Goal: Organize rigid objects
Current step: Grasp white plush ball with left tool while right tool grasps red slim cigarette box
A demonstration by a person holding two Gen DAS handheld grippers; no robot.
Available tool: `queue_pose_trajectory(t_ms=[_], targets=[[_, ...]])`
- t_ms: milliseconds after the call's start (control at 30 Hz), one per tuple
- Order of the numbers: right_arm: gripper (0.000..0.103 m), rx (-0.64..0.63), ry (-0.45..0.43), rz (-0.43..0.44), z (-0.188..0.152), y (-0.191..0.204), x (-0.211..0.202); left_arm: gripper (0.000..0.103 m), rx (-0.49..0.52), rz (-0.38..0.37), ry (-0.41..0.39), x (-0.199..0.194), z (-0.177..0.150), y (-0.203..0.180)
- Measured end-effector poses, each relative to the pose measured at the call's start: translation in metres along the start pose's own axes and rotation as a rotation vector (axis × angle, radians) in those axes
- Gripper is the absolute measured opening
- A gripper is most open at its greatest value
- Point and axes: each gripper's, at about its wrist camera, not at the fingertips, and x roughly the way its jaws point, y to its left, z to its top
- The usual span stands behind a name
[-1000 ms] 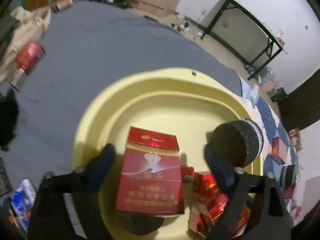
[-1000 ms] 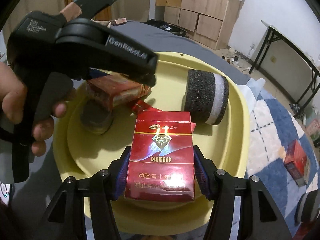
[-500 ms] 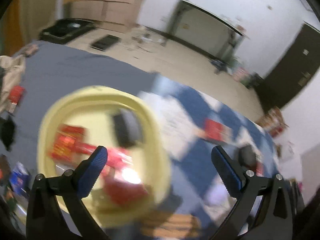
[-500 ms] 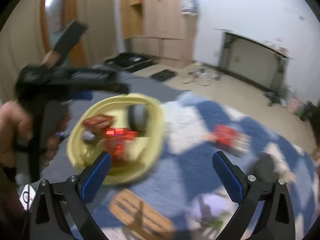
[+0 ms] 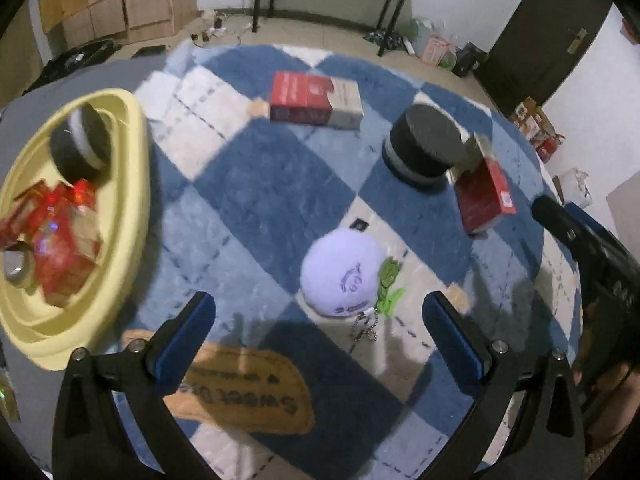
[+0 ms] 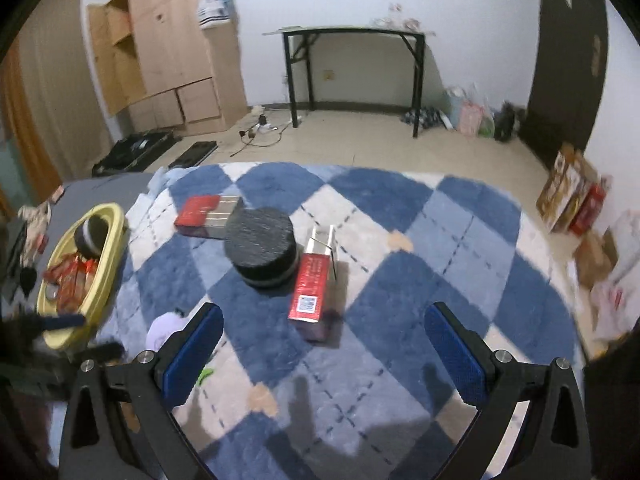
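My left gripper (image 5: 316, 320) hangs open and empty over the blue-and-white checked rug, just in front of a purple plush ball (image 5: 344, 276). My right gripper (image 6: 320, 332) is open and empty too, facing an upright red cigarette box (image 6: 314, 280) beside a black foam cylinder (image 6: 262, 246). A second red box (image 6: 208, 210) lies flat behind the cylinder. In the left wrist view the flat box (image 5: 316, 100), the cylinder (image 5: 424, 144) and the upright box (image 5: 484, 196) lie further off. The yellow basin (image 5: 136, 152) at the left holds several red boxes and another black cylinder (image 5: 80, 144).
A wooden plaque (image 5: 248, 388) with lettering lies on the rug under my left gripper. The basin (image 6: 116, 236) sits on grey cloth left of the rug. Beyond the rug are a black folding table (image 6: 352, 36), wooden cabinets (image 6: 168, 48), bags and cardboard boxes (image 6: 572, 192).
Both grippers let go of the red boxes in the basin and opened wide. Both swung right, away from the basin, and now face the rug.
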Motion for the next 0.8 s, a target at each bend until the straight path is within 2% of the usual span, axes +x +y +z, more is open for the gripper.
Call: queue_pose_trajectory(t_ms=[67,167,333,433,467,567,600,633,700,800], targets=[[0.103,0.012,0.013,0.023,0.006,-0.006,0.018,0.103,0.003,-0.062,0.004,0.010,-0.001,0.001],[0.103,-0.006,0.026,0.034,0.011,-0.006,0.044,0.103,0.026,-0.095,0.002,0.024,0.001,0.001],[0.101,-0.033,0.047,0.002,0.014,-0.006,0.085,0.103,0.103,-0.036,-0.016,0.044,0.001,-0.012],[0.096,-0.048,0.059,-0.015,0.014,-0.006,0.101,0.102,0.118,-0.049,0.016,0.055,-0.004,-0.015],[0.091,-0.050,0.068,-0.016,0.014,-0.007,0.107,0.102,0.132,-0.042,0.016,0.056,-0.005,-0.017],[0.064,-0.063,0.088,-0.014,0.014,-0.006,0.118,0.100,0.205,-0.025,0.024,0.061,-0.006,-0.031],[0.057,-0.071,0.086,-0.014,0.014,-0.005,0.121,0.090,0.223,-0.025,0.014,0.060,-0.006,-0.034],[0.052,-0.072,0.079,-0.018,0.014,-0.005,0.122,0.073,0.233,-0.015,0.010,0.059,-0.005,-0.036],[0.027,-0.066,0.072,-0.019,0.014,-0.006,0.120,0.059,0.230,0.008,0.000,0.058,-0.001,-0.037],[0.022,-0.051,0.060,-0.009,0.014,-0.009,0.115,0.056,0.214,-0.008,-0.001,0.056,0.001,-0.034]])
